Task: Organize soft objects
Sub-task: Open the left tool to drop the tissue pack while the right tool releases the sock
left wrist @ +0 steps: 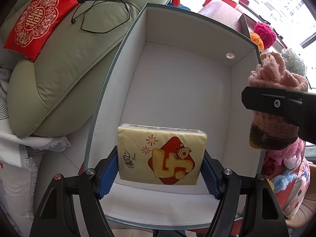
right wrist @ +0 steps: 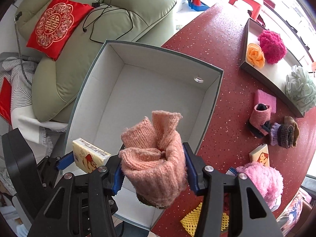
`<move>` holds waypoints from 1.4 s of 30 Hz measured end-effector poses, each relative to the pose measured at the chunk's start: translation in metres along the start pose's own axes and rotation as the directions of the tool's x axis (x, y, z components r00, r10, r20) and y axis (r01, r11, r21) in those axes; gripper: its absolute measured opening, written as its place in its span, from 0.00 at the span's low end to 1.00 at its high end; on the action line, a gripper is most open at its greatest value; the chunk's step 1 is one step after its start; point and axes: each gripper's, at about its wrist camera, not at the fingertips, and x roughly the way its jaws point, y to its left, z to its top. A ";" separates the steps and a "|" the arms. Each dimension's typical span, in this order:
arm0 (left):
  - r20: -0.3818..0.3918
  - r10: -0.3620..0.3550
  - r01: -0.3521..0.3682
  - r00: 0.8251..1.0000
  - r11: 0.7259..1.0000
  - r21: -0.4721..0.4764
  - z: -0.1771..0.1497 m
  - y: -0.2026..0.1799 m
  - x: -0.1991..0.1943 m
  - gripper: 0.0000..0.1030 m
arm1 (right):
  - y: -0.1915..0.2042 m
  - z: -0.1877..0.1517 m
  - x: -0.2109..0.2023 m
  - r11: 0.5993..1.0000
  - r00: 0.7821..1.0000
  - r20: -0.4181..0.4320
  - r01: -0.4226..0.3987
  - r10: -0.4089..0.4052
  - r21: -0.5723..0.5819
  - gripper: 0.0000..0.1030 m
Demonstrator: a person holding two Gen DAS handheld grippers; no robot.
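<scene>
Knitted pink glove (right wrist: 156,158), soft and compressible, gripped mid-body by right claw (right wrist: 154,171); left claw (left wrist: 161,169) clamps light, squashy tissue pack (left wrist: 161,154) above box (left wrist: 122,45).

Green sofa (right wrist: 102,45), red cushion (right wrist: 56,26); red speckled table (right wrist: 223,45); bright windows.

- your right gripper (right wrist: 154,169) clamps the pink knitted sock (right wrist: 156,158) above the white box (right wrist: 142,90).
- your left gripper (right wrist: 86,161) holds the tissue pack (right wrist: 88,156) beside it, over the box.
</scene>
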 end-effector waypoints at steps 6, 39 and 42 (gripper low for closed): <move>-0.029 0.006 -0.005 1.000 1.000 0.016 0.003 -0.005 0.015 0.74 | 0.007 0.012 0.016 0.999 1.000 -0.018 0.015 -0.015 -0.030 0.55; -0.044 0.006 0.001 0.999 0.987 0.160 -0.004 -0.035 0.005 0.99 | -0.013 -0.009 0.030 0.993 0.994 0.034 0.107 -0.106 -0.042 1.00; -0.042 -0.016 0.023 0.999 0.987 0.159 -0.008 -0.037 -0.006 0.99 | -0.016 -0.013 0.012 0.997 0.993 0.093 0.075 -0.072 -0.029 1.00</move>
